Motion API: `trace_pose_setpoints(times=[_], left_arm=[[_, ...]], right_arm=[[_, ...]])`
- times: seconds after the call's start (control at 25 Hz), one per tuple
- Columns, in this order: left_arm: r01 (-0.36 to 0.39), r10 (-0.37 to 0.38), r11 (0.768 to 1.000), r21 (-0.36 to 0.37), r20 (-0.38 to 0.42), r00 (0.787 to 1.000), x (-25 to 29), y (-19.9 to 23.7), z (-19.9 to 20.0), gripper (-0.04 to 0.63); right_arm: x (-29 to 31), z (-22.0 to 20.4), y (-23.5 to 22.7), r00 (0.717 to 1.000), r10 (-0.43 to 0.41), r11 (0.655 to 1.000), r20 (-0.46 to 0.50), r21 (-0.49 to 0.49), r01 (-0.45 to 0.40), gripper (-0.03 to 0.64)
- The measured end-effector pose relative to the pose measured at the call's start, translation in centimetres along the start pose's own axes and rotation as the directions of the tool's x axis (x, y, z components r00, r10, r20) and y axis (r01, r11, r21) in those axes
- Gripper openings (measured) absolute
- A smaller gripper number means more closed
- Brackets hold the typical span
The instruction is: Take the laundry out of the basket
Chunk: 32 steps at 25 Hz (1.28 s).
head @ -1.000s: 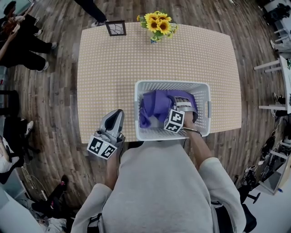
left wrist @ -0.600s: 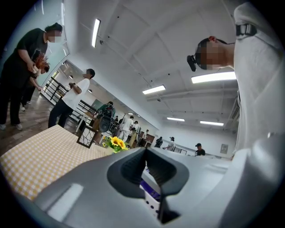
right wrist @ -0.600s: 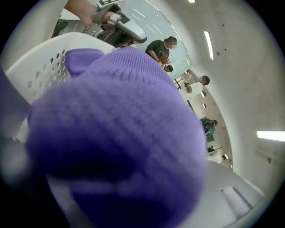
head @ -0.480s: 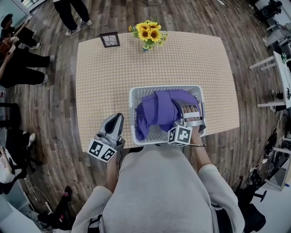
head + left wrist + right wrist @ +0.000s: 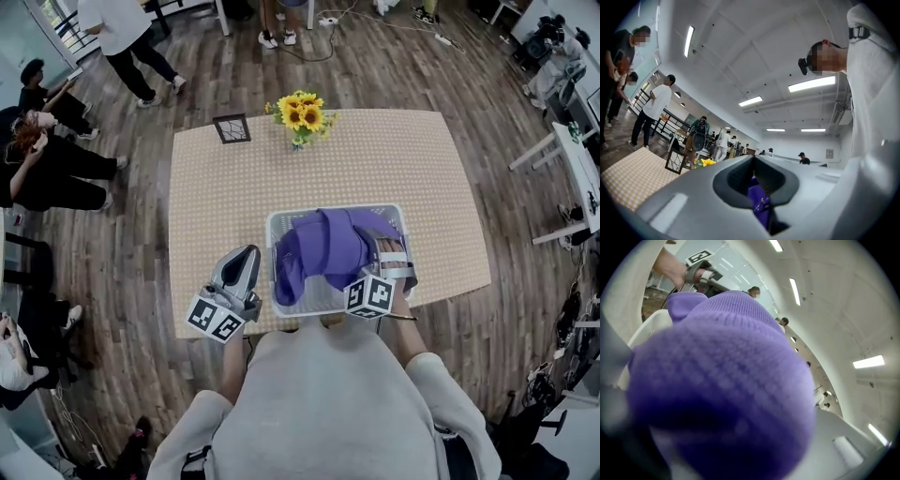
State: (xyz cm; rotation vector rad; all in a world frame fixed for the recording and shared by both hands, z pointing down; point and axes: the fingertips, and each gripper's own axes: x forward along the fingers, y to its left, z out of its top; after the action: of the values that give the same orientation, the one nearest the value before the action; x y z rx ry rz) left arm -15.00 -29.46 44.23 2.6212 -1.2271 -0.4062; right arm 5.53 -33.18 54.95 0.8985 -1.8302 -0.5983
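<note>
Now my right gripper [image 5: 378,246], jaws clenched on the purple sweater [image 5: 323,248], has hauled it higher than a second ago. It bulges above the basket [image 5: 278,221] on the table [image 5: 234,178], one sleeve trailing inside. My left gripper [image 5: 242,259] waits beside the basket, jaws together, empty. The lift-out looks about half done.

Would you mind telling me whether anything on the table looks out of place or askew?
Nothing looks spilled or damaged. One mild oddity: the white laundry basket sits right at the near edge of the table, and the purple garment, bunched around the right gripper, bulges above its rim.
</note>
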Motion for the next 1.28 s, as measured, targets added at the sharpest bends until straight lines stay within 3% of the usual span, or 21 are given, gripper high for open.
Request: trace_pose_setpoints(times=[0.12,0.2,0.28,0.36,0.44,0.52,0.6,0.88,1.08,1.28], left_arm=[[-0.008,0.008,1.000,0.022,0.007,1.000,0.2,-0.4,0.7,0.009],[-0.011,0.011,0.999,0.033,0.007,1.000,0.4,-0.8,0.9,0.009],[-0.013,0.012,0.999,0.043,0.006,1.000,0.7,-1.3,1.0,0.009],[-0.013,0.013,0.999,0.051,0.000,1.000,1.0,-2.1,0.8,0.009],[-0.013,0.013,0.998,0.060,-0.010,1.000,1.4,-3.1,0.6,0.009],[-0.015,0.017,0.997,0.071,-0.018,1.000,1.5,-4.2,0.5,0.009],[-0.021,0.023,0.996,0.084,-0.024,0.999,1.2,-5.1,0.3,0.009],[-0.047,0.050,0.995,0.090,-0.028,0.998,0.0,-6.4,-0.3,0.009],[-0.019,0.020,0.996,0.093,-0.011,1.000,-0.3,-7.7,-0.6,0.009],[0.018,-0.020,0.994,0.111,0.017,1.000,-2.0,-9.9,-0.2,0.009]], right_arm=[[-1.0,-0.2,-1.4,0.997,-0.018,0.976,0.071,0.216,0.002,0.207],[-1.9,-0.2,-2.5,0.989,-0.033,0.922,0.143,0.387,-0.025,0.207],[-2.6,-0.3,-3.5,0.972,-0.044,0.829,0.231,0.551,-0.094,0.207],[-3.3,-0.4,-4.3,0.947,-0.065,0.708,0.316,0.683,-0.180,0.207],[-4.0,-0.6,-4.9,0.917,-0.100,0.597,0.385,0.761,-0.254,0.207],[-4.7,-0.8,-5.2,0.897,-0.129,0.532,0.423,0.793,-0.297,0.206],[-5.3,-0.9,-5.3,0.885,-0.144,0.521,0.443,0.794,-0.312,0.206],[-6.8,-0.4,-5.6,0.867,-0.166,0.561,0.469,0.769,-0.308,0.206],[-9.5,0.0,-6.4,0.849,-0.224,0.571,0.479,0.770,-0.284,0.206],[-14.4,1.0,-7.6,0.810,-0.305,0.580,0.502,0.772,-0.260,0.206]])
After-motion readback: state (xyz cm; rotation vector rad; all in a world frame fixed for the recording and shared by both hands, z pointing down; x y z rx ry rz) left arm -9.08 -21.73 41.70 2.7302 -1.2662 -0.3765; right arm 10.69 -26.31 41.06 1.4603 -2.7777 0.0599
